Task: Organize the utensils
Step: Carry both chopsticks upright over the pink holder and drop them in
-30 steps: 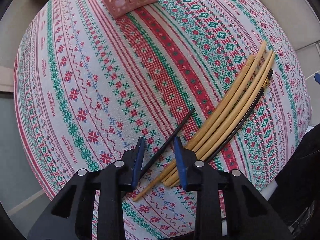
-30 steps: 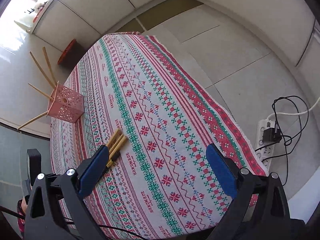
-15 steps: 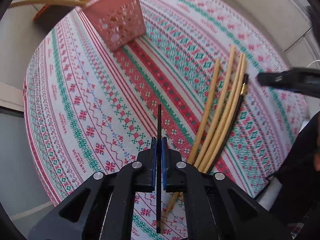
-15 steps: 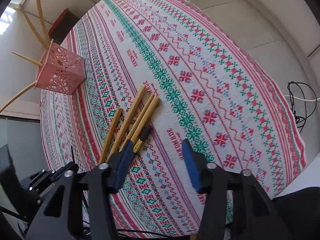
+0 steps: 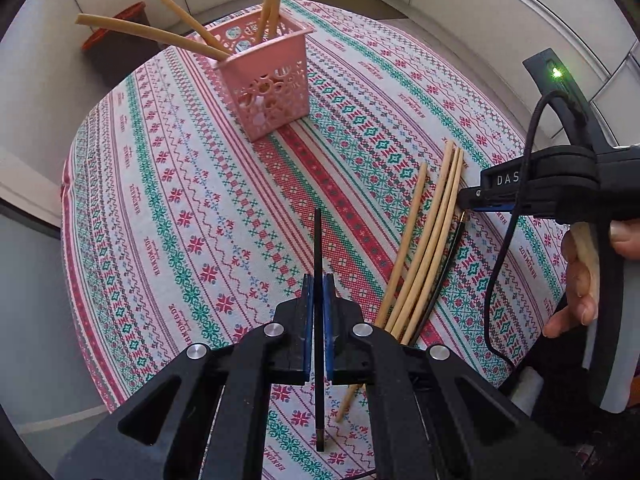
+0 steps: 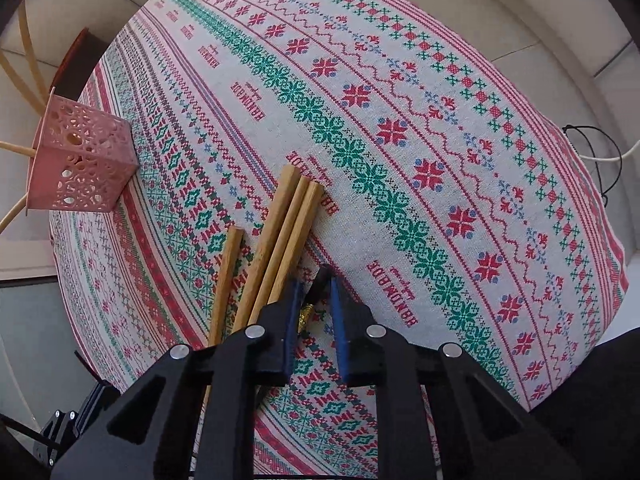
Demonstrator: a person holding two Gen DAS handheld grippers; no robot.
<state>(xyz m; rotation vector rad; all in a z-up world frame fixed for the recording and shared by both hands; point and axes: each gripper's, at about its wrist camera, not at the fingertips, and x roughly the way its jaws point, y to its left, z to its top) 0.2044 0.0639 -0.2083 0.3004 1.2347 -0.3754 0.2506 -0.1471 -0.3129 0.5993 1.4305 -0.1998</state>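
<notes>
Black chopstick (image 5: 318,248) between left fingers (image 5: 307,300), clamped

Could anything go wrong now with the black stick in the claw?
Maybe. The left claw pinches the black chopstick partway along, so it might swivel or slip on the way to the pink basket. The right claw is closing on another black chopstick right beside the wooden chopsticks and might nudge them.

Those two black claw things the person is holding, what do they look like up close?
Each gripper, left and right, is matte black plastic with triangular cut-outs and silver round bolts. The fingers are lined with thin blue pads. From the left camera, the right gripper's side shows white letters "DAS", a black cable looping down, and a small green light. The bare hand shows no sleeve.
</notes>
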